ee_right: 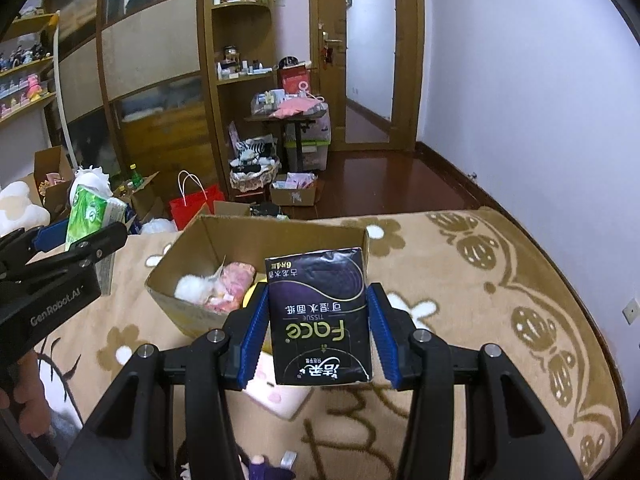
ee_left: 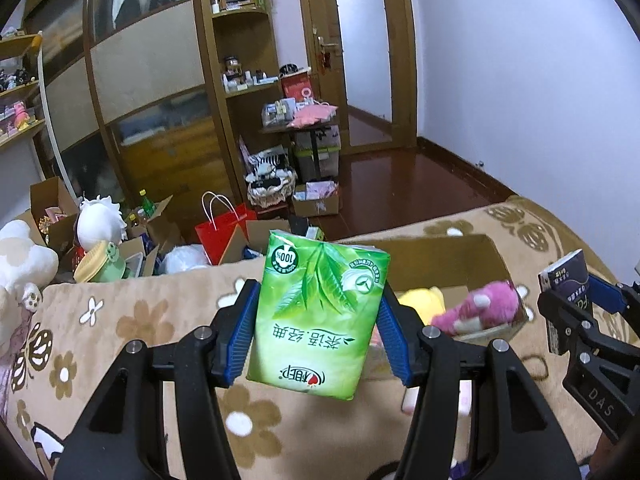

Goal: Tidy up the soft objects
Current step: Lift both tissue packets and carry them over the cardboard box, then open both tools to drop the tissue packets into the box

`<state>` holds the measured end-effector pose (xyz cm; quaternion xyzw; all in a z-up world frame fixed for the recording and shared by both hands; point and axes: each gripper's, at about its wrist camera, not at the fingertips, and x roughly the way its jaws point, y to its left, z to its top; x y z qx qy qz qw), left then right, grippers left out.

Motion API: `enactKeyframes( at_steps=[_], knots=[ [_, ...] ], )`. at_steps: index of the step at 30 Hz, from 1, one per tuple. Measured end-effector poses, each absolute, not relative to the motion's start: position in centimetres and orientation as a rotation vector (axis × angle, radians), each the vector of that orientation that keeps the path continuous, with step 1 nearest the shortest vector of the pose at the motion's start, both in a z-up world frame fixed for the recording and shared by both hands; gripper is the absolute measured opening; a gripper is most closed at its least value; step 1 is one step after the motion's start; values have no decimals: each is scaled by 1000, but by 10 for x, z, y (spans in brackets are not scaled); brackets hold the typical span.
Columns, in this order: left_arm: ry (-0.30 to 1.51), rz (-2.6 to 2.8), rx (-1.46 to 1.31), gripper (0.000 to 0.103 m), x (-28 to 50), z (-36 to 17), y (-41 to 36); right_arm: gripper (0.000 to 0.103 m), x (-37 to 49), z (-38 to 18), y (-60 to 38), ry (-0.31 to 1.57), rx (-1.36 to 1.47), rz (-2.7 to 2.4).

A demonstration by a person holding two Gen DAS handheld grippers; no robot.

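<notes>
My left gripper (ee_left: 316,320) is shut on a green tissue pack (ee_left: 320,312) and holds it above the bed, near the left side of an open cardboard box (ee_left: 492,252). My right gripper (ee_right: 318,332) is shut on a black tissue pack (ee_right: 320,316) and holds it in front of the same box (ee_right: 276,236). The box holds a pink plush (ee_left: 480,308), a yellow plush (ee_left: 424,300), a white plush (ee_right: 196,288) and a pink patterned soft item (ee_right: 236,280). Each gripper shows in the other's view: the right one (ee_left: 576,304), the left one (ee_right: 80,236).
The box sits on a beige flowered blanket (ee_right: 460,280). A pink soft item (ee_right: 276,396) lies under my right gripper. Plush toys (ee_left: 24,264), boxes and a red bag (ee_left: 224,228) crowd the floor by the wardrobe. Dark wood floor (ee_left: 400,184) lies beyond.
</notes>
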<state>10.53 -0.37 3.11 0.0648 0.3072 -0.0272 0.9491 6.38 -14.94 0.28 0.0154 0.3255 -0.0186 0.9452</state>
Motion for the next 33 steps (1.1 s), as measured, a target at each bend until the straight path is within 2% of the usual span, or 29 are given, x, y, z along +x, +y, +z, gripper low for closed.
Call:
enactKeyframes(
  at_steps=[16,33],
  knots=[
    [593,-53,155,55,137,25,-13,51,94,9,-157,609,32,-22],
    [659,-70,177,55,162,-3,-20,51,123,-20,-170,652,80,31]
  ],
)
